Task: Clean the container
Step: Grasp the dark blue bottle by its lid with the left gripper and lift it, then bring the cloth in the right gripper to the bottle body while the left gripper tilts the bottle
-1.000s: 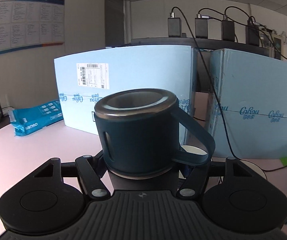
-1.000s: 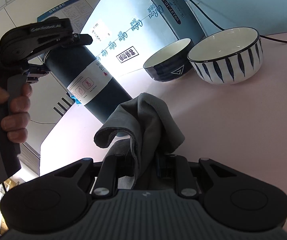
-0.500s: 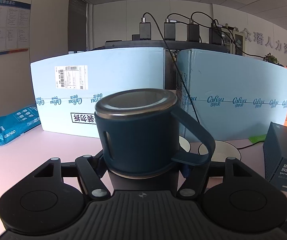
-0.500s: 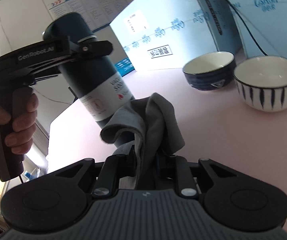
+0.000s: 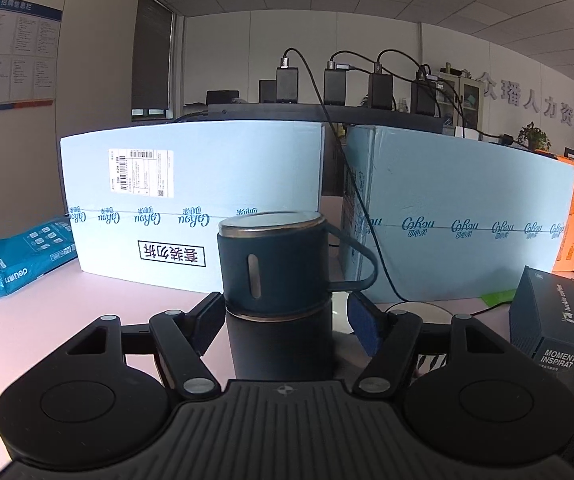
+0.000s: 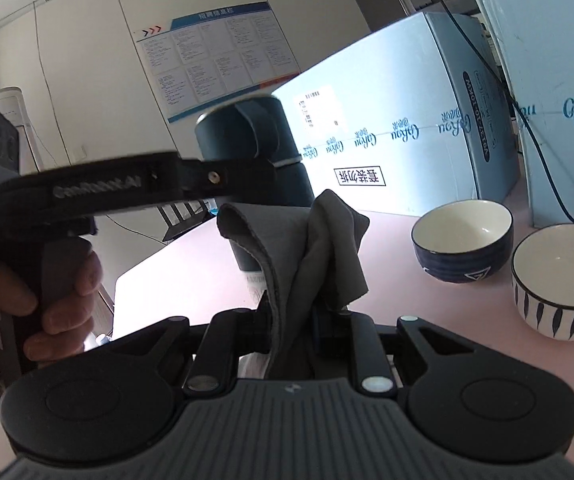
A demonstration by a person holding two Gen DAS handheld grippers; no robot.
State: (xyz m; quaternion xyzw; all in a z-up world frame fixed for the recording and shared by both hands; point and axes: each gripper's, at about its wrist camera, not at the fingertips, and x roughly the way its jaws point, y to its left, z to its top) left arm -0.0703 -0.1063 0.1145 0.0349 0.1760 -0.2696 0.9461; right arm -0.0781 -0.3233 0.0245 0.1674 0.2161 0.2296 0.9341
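on the pink table (image 6: 427, 320) the flask (image 5: 283, 276) stands between the spread left gripper (image 5: 287, 320) jaws, right gripper (image 6: 291, 320) pinching the cloth (image 6: 307, 252) against it; cleanliness unclear.

The flask (image 5: 275, 272) is dark teal with a silvery metal rim, and a white label shows low on its body in the right wrist view. The cloth (image 6: 303, 256) is plain grey. One bowl (image 6: 463, 240) is navy outside and cream inside; the other bowl (image 6: 559, 280) is white with dark vertical stripes. The table (image 6: 415, 296) is pale pink, the cartons (image 5: 467, 200) light blue.
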